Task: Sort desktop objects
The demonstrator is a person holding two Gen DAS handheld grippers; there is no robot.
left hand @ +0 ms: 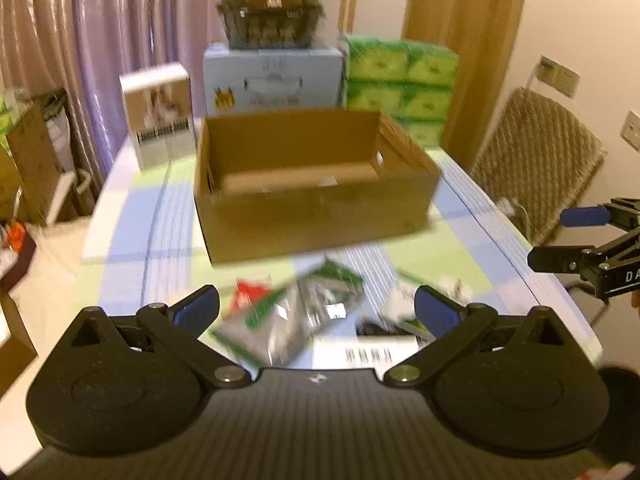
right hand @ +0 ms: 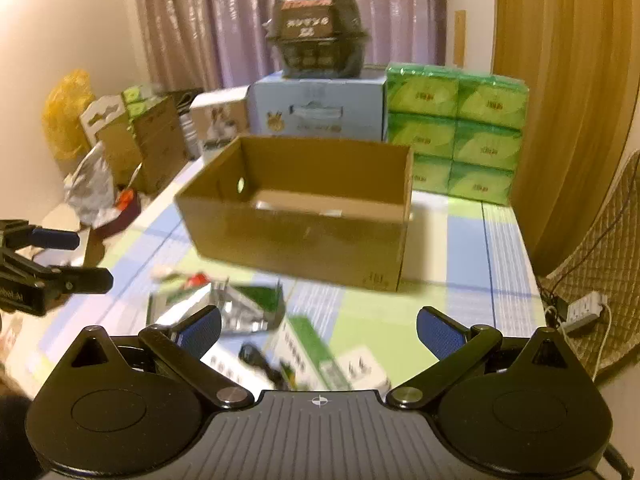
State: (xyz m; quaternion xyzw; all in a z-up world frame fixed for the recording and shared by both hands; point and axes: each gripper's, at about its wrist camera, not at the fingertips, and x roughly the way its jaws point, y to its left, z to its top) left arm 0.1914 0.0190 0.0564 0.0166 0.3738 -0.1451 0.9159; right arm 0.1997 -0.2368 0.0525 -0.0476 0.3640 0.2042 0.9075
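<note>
Left tongs (left hand: pixel 316 312) sit nearest in the left wrist view, blue pads spread wide, nothing between them. Just past the pads lies a blurred heap of silver-and-green foil packets (left hand: pixel 304 312) on the checked blue-green tabletop (left hand: pixel 132 240), w/ a white barcode-printed card (left hand: pixel 368 354) beside them. Behind stands the open brown cardboard box (left hand: pixel 316 204); its inside looks nearly bare, only a pale scrap or two on the floor, too blurred to name. Right tongs (left hand: pixel 560 236) show at the right edge, apart from everything, pads also parted and empty.

Right wrist view: right tongs (right hand: pixel 318 334) wide open, holding nothing. Below them the same packets (right hand: pixel 240 308), plus a green-and-white flat carton (right hand: pixel 308 354) and a small black item, unclear. Box (right hand: pixel 304 216) sits beyond, well clear of the heap. Left tongs (right hand: pixel 80 258) at left edge, open.

Judgement: sorting is barely begun or not begun; approx. all loose items are on the tabletop, still to be picked up and binned.
</note>
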